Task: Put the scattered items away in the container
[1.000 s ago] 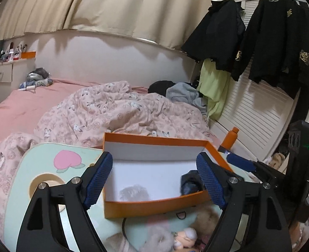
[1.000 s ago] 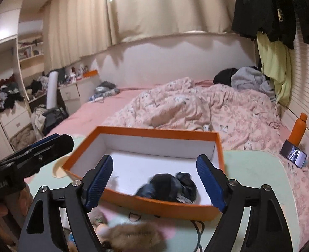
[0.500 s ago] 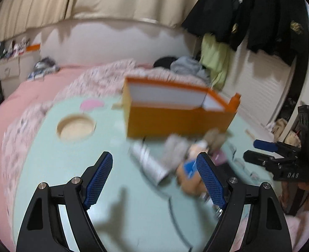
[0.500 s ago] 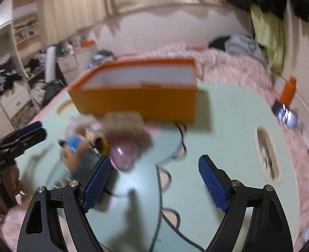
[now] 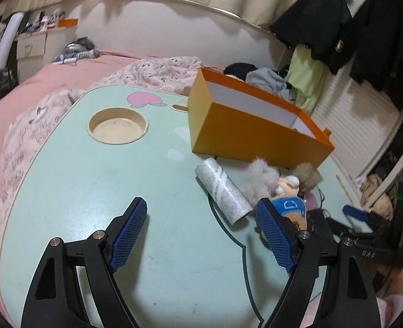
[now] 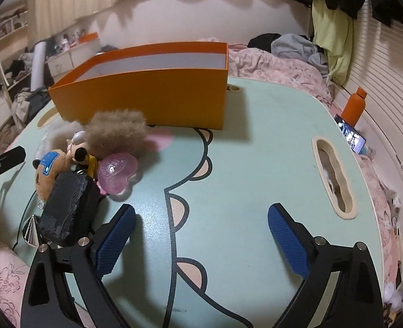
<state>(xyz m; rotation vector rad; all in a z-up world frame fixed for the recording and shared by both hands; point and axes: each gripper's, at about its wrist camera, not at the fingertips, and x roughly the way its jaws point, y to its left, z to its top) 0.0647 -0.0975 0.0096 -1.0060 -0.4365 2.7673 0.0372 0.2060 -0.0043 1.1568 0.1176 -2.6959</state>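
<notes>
Pale green, with cartoon shapes printed on it, our table (image 5: 97, 191) sits on a bed (image 5: 18, 87) under a pink quilt. From the left wrist view, going left to right, we see a round cup recess (image 5: 118, 127) at about ten o'clock, then the orange box (image 5: 245, 134) at one o'clock, open on top and white inside. Just in front of the box a silvery roll (image 5: 223, 190) lies on its side, and beside it at two o'clock a heap of small things: a grey fluff ball (image 5: 261, 177), a tan fluff ball (image 5: 306, 176) and a plush doll (image 5: 290, 205) in blue. None of these are in the box. Our left tongs (image 5: 201, 229) stand apart over bare table with nothing between the pads; the right-hand pad is just beside the doll.

From the right wrist view the heap lies at nine to ten o'clock: doll (image 6: 49, 169), tan fluff ball (image 6: 116, 134), a pink clear heart (image 6: 116, 172) touching it, and a black block (image 6: 67, 207) nearest us. The box (image 6: 152, 95) stands at twelve o'clock, just behind the heap. Our right tongs (image 6: 201, 232) are opening, wide apart, empty, above bare table. At three o'clock a slot (image 6: 332, 175) cuts through the table, and beyond it stand an orange bottle (image 6: 353, 105) and a phone (image 6: 351, 136).
</notes>
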